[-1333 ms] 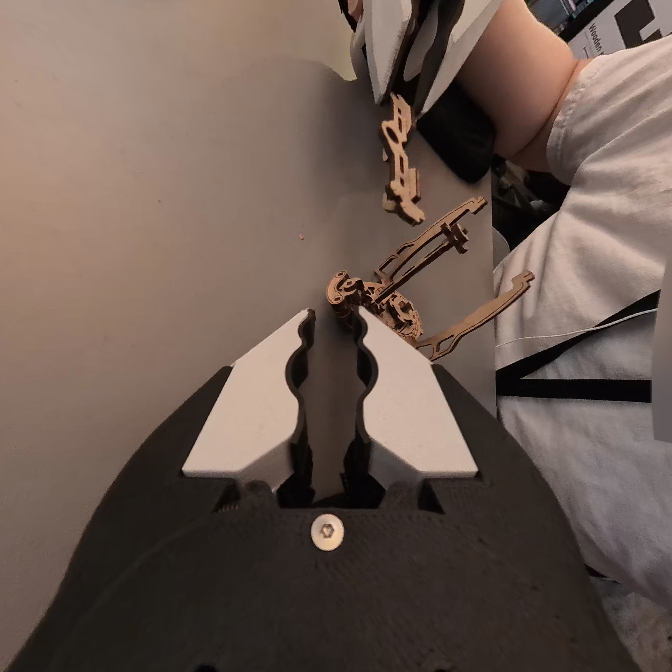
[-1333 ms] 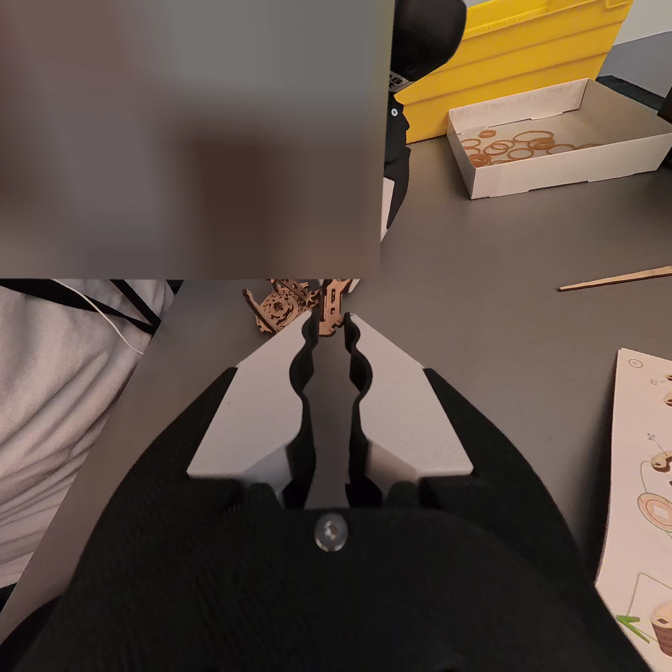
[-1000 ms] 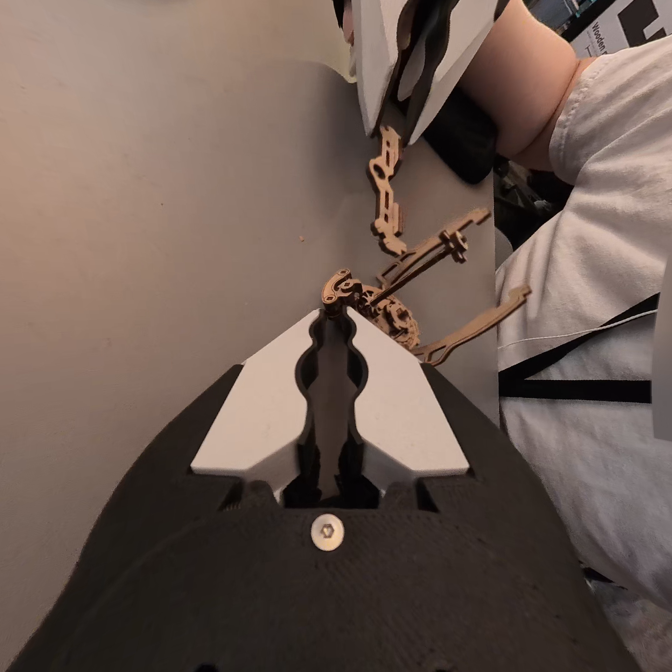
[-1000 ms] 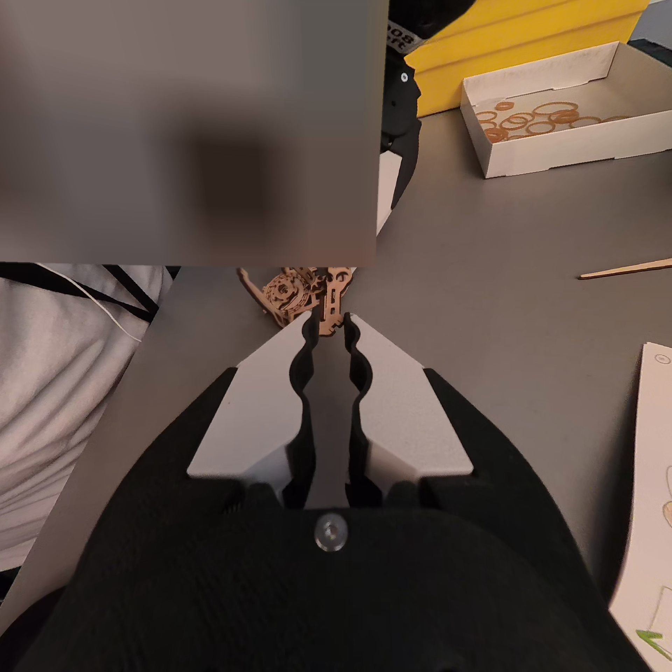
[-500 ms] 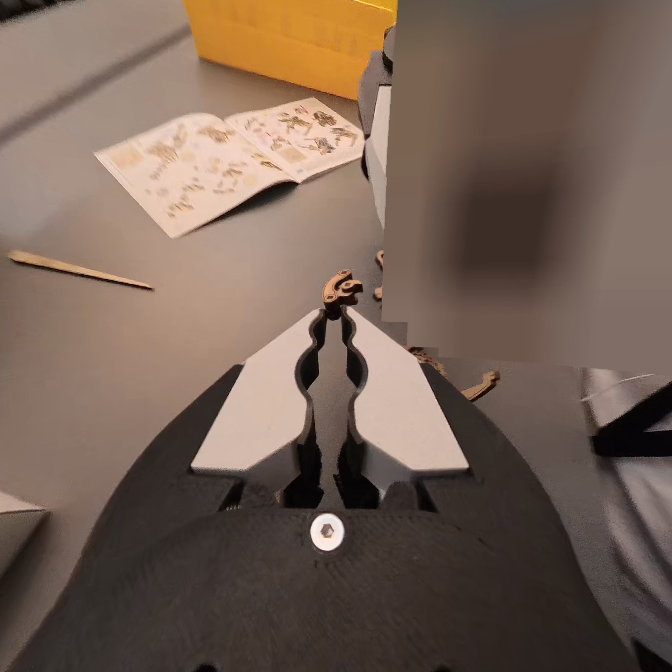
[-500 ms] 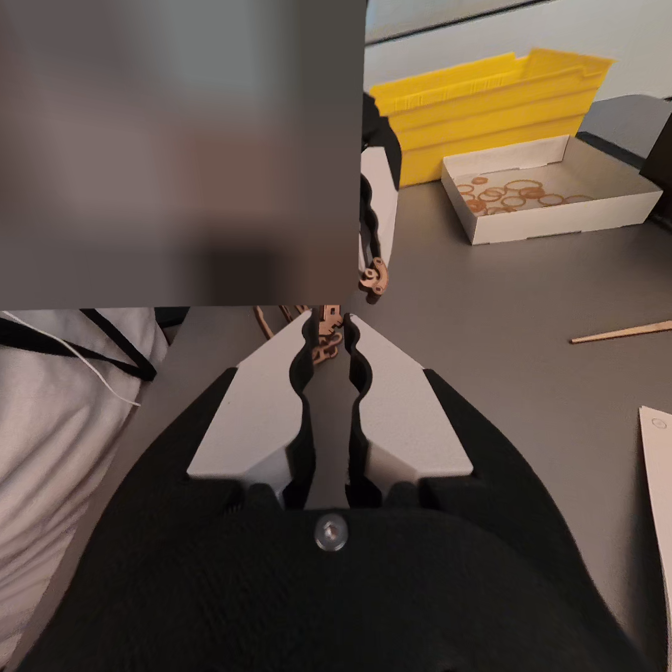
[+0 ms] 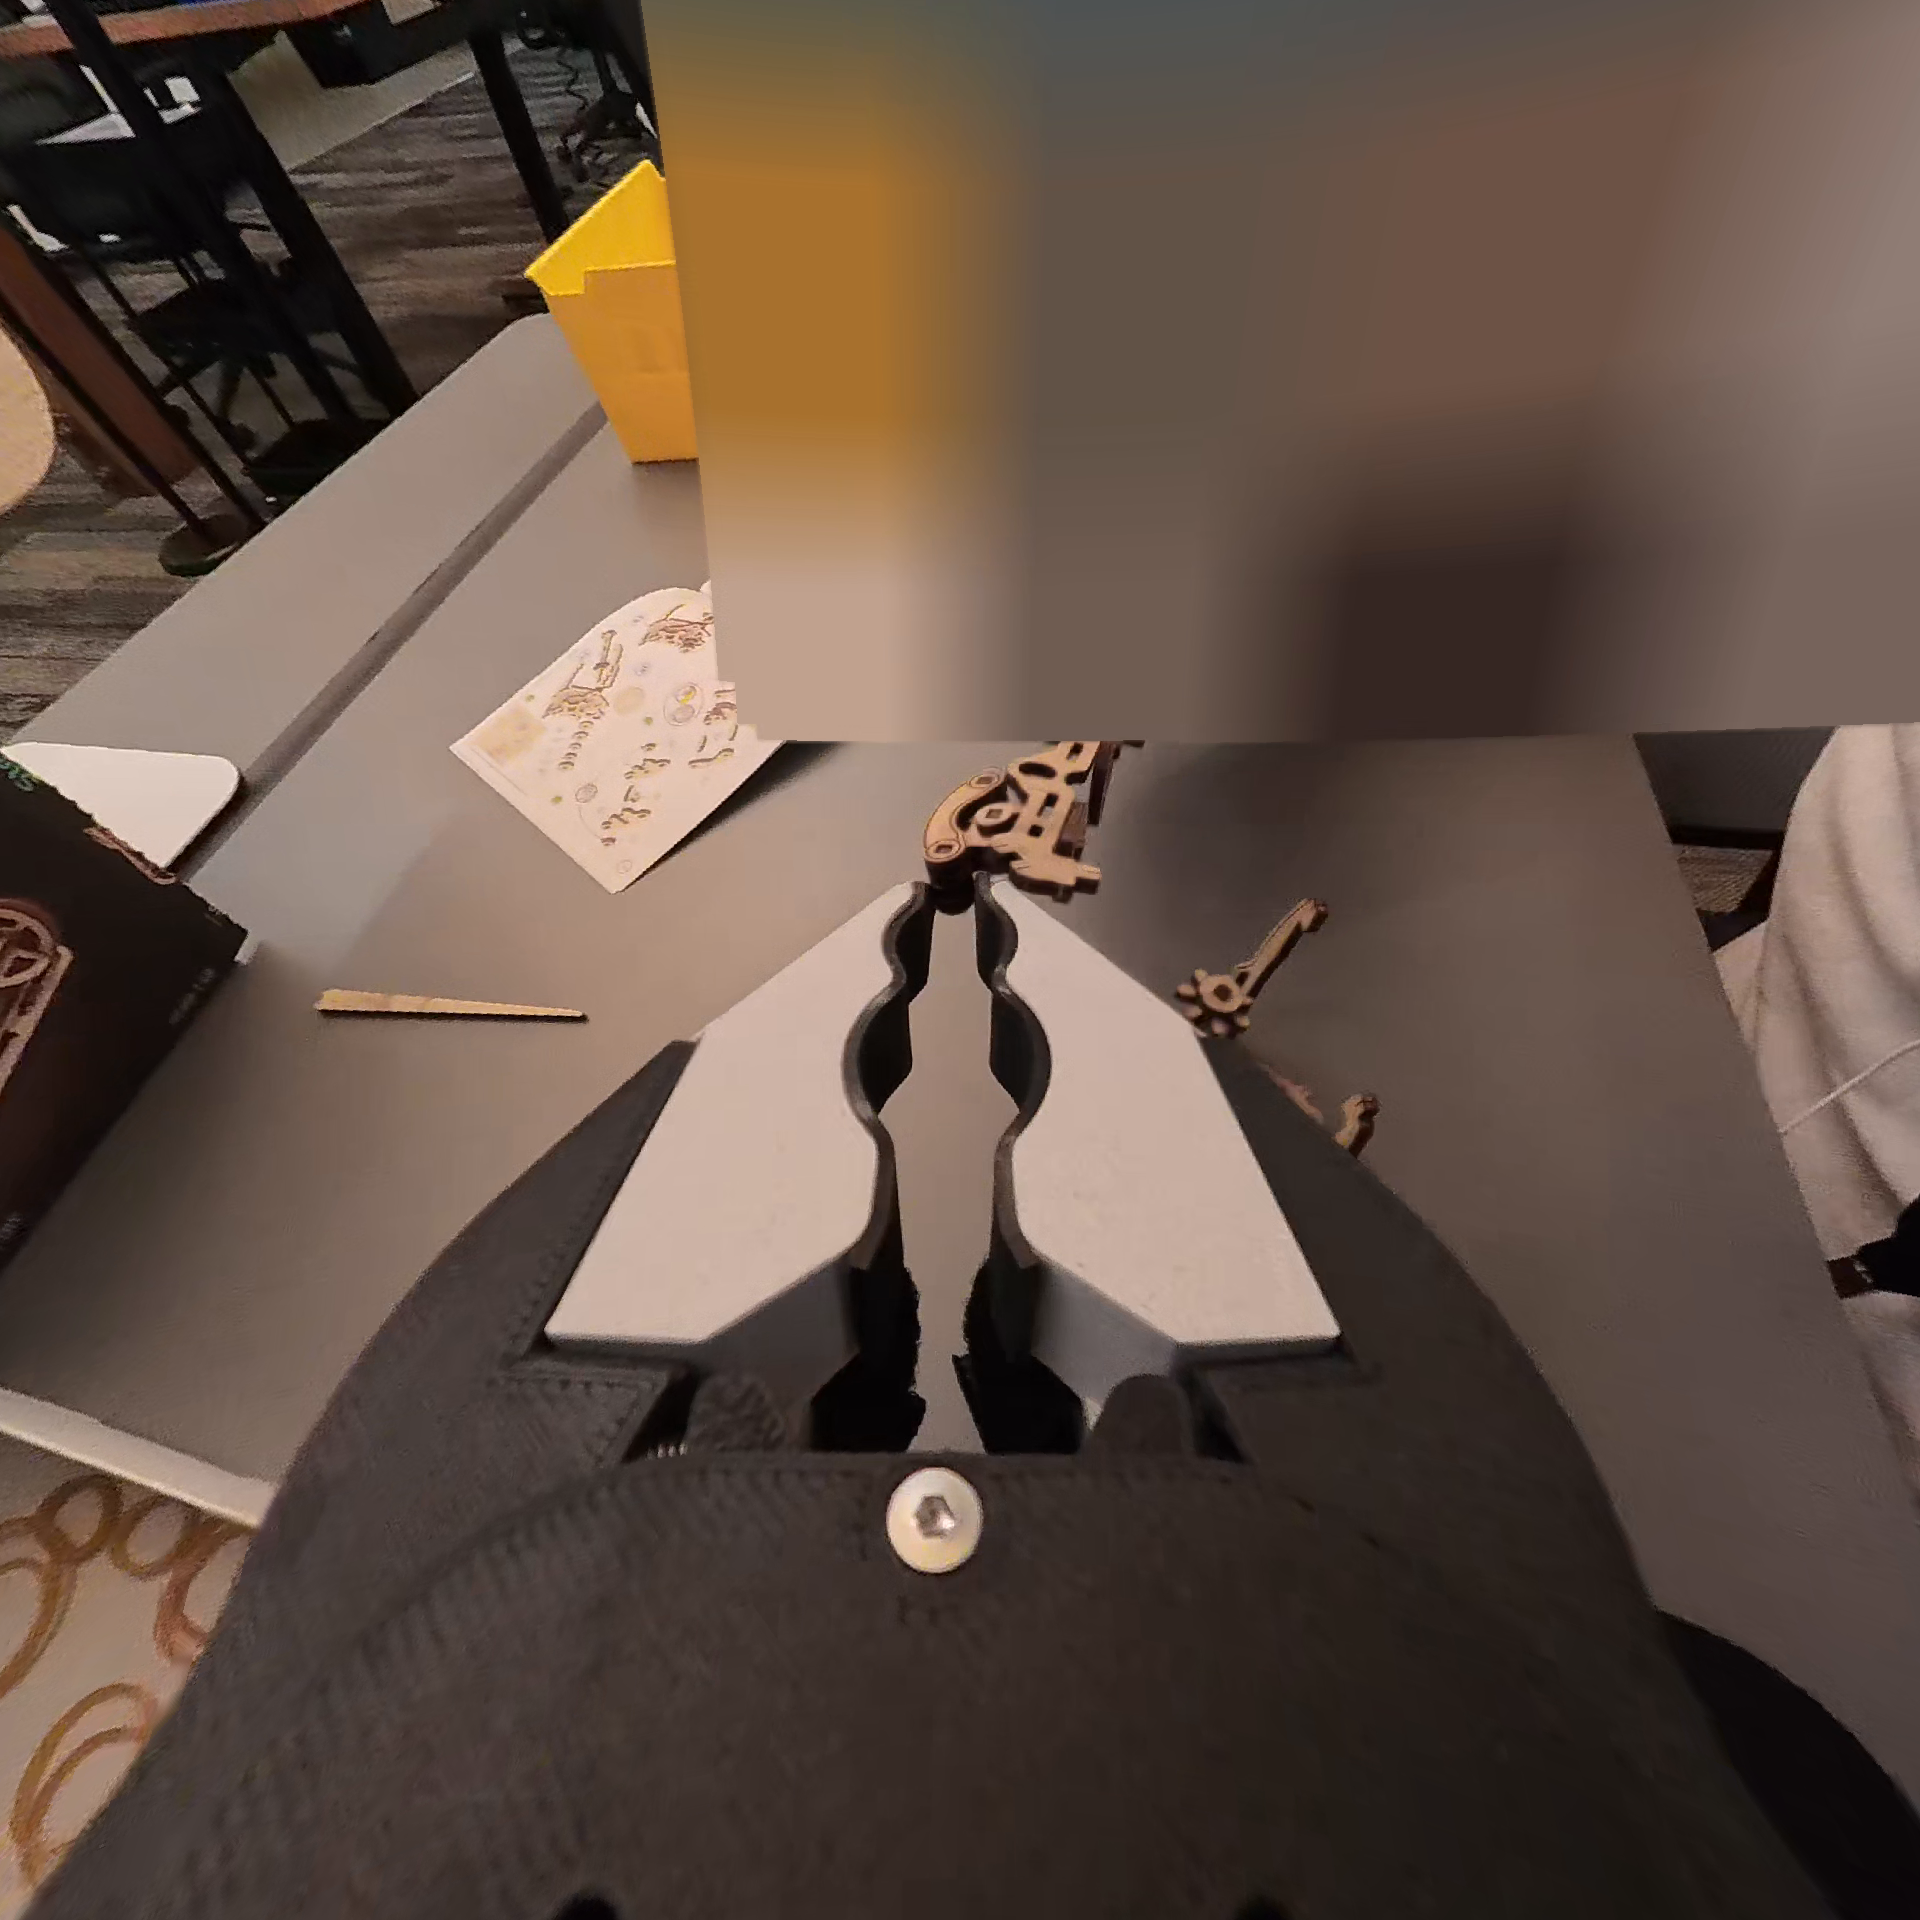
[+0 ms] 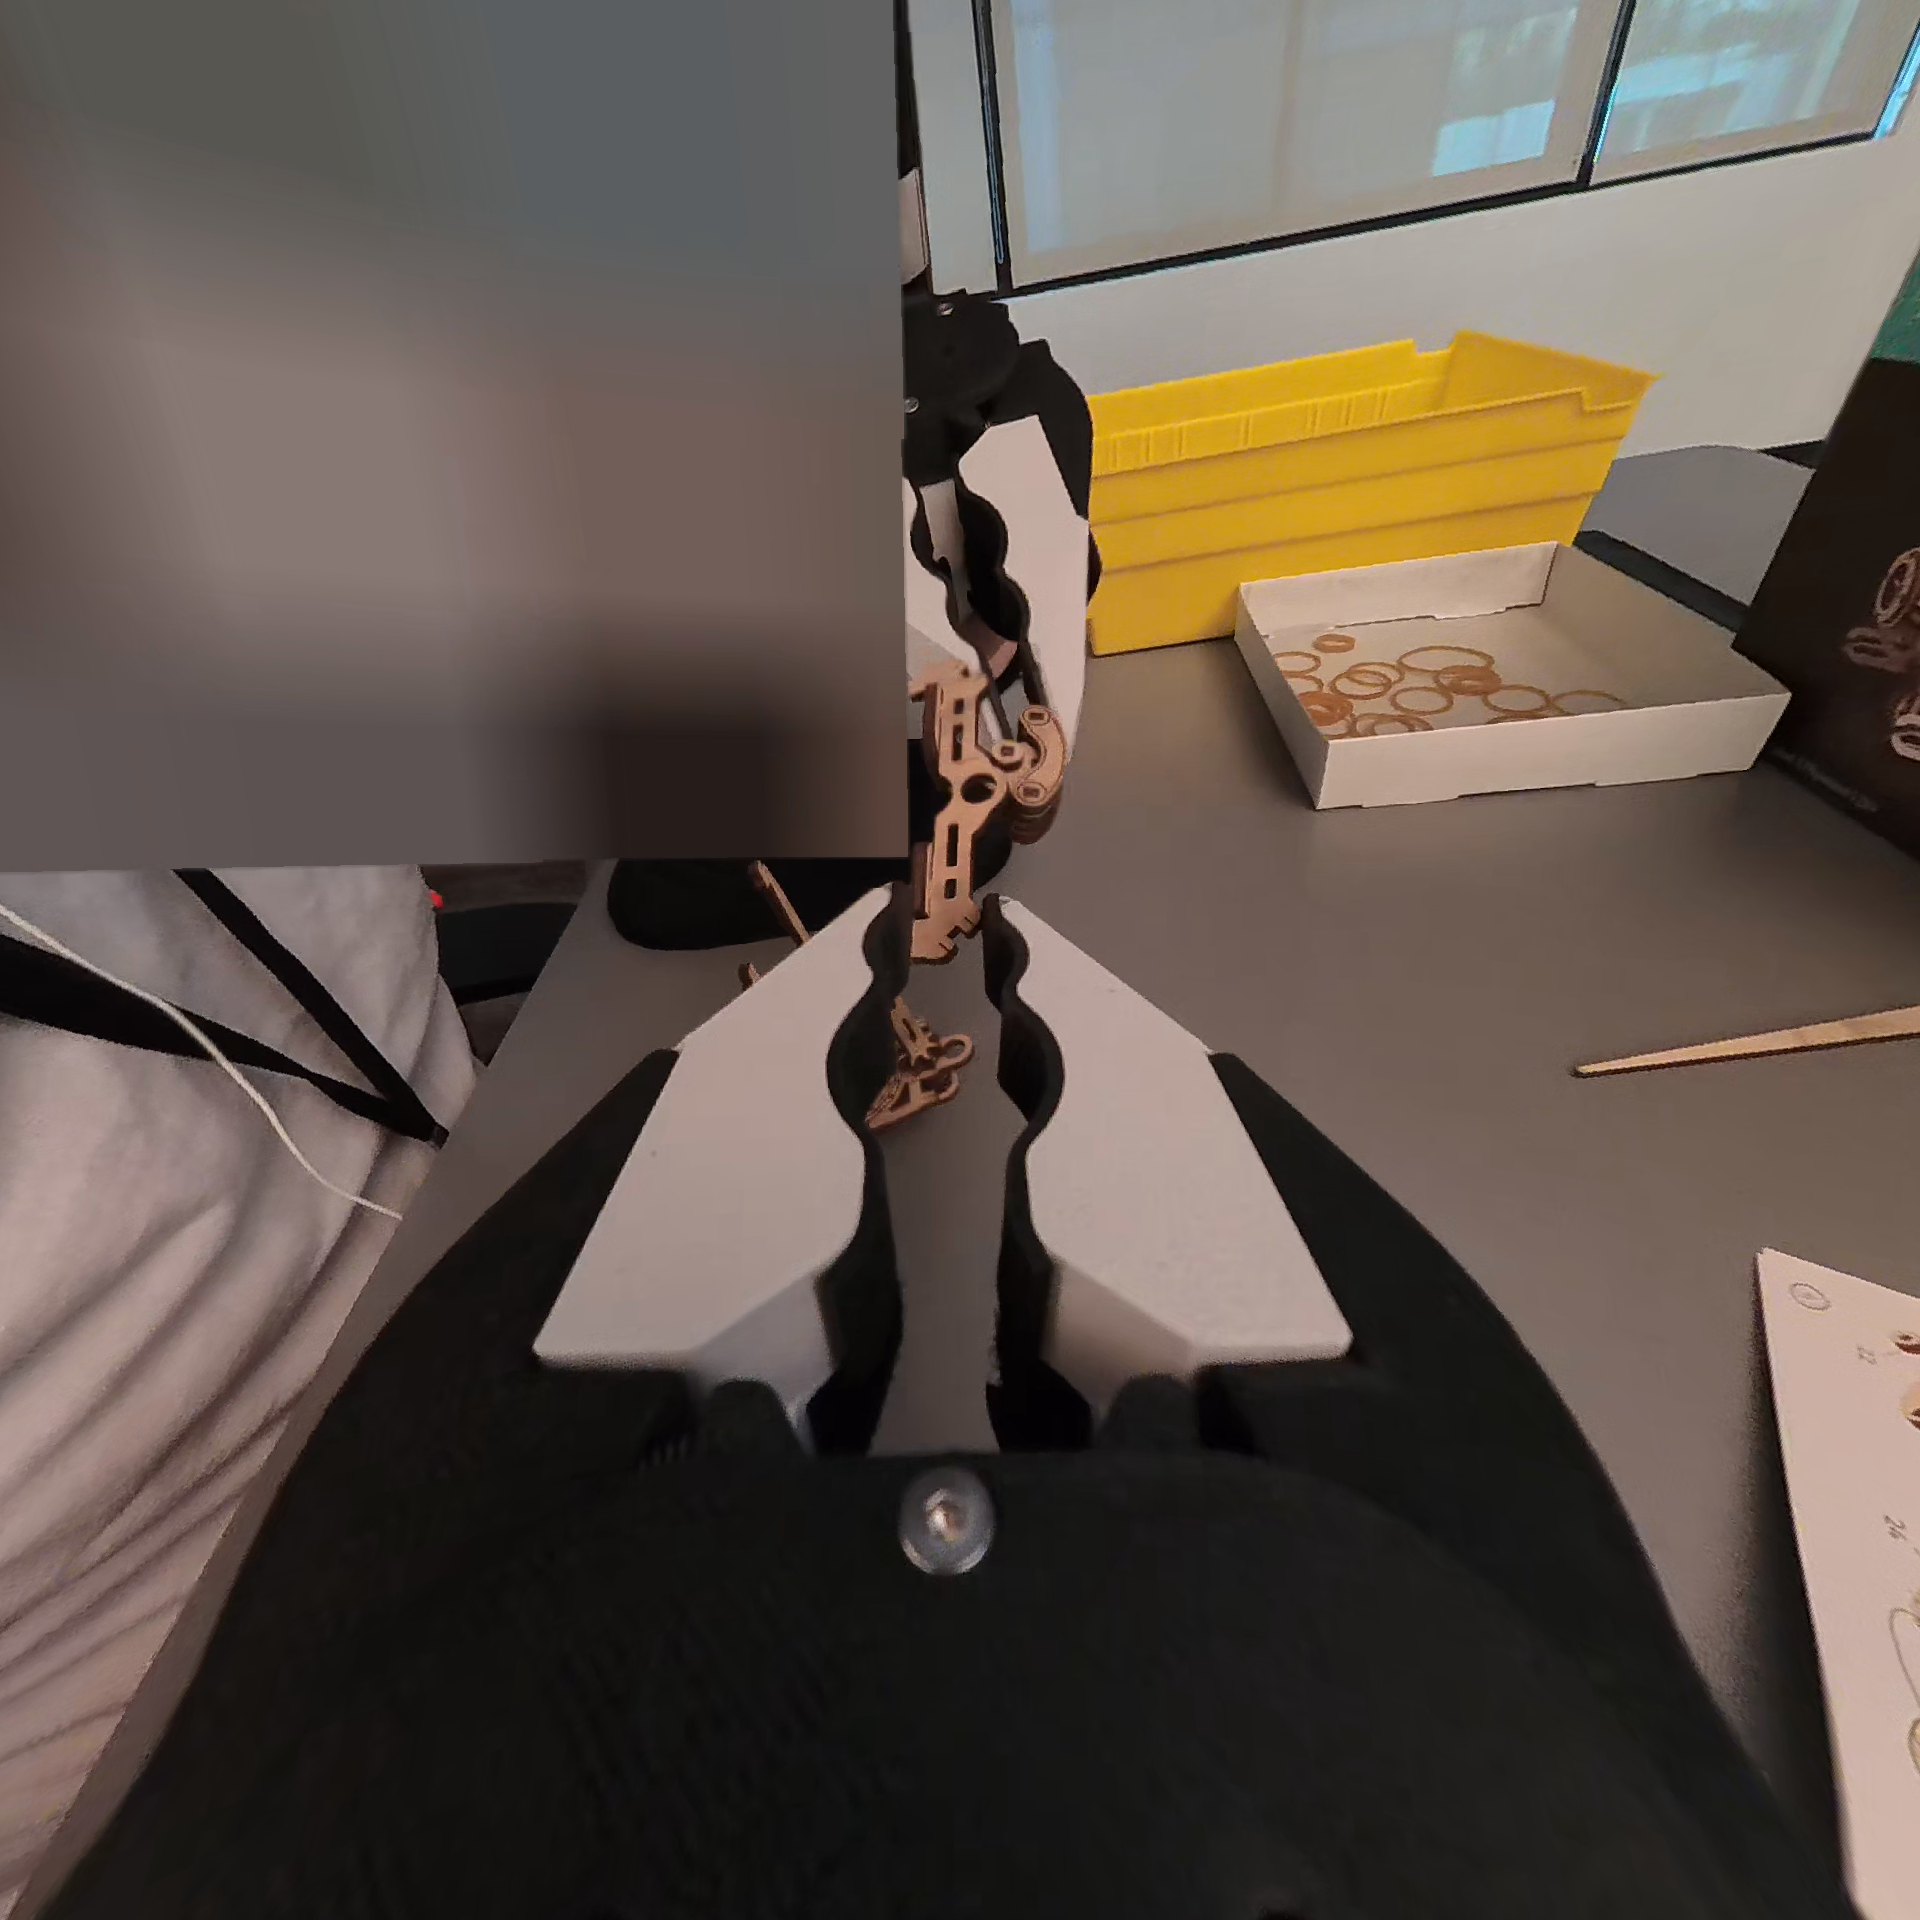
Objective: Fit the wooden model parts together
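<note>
2 handheld grippers meet above a grey table (image 7: 416, 1195). The left gripper (image 7: 957, 896) pinches a small curved wooden piece (image 7: 961, 826); the right gripper (image 8: 940, 914) pinches a slotted wooden strip (image 8: 954, 831), likely held steady so the 2 parts slot together.

Since the first pictures the left gripper (image 7: 954, 896) has closed on the small curved wooden piece (image 7: 961, 821) and lifted it off the grey table (image 7: 416, 1091), tilting up from a downward look. The right gripper (image 8: 943, 914) has brought its slotted wooden strip (image 8: 951, 831) up against that piece. The remaining wooden assembly (image 8: 914, 1070) now lies below, near the table's front edge.
</note>
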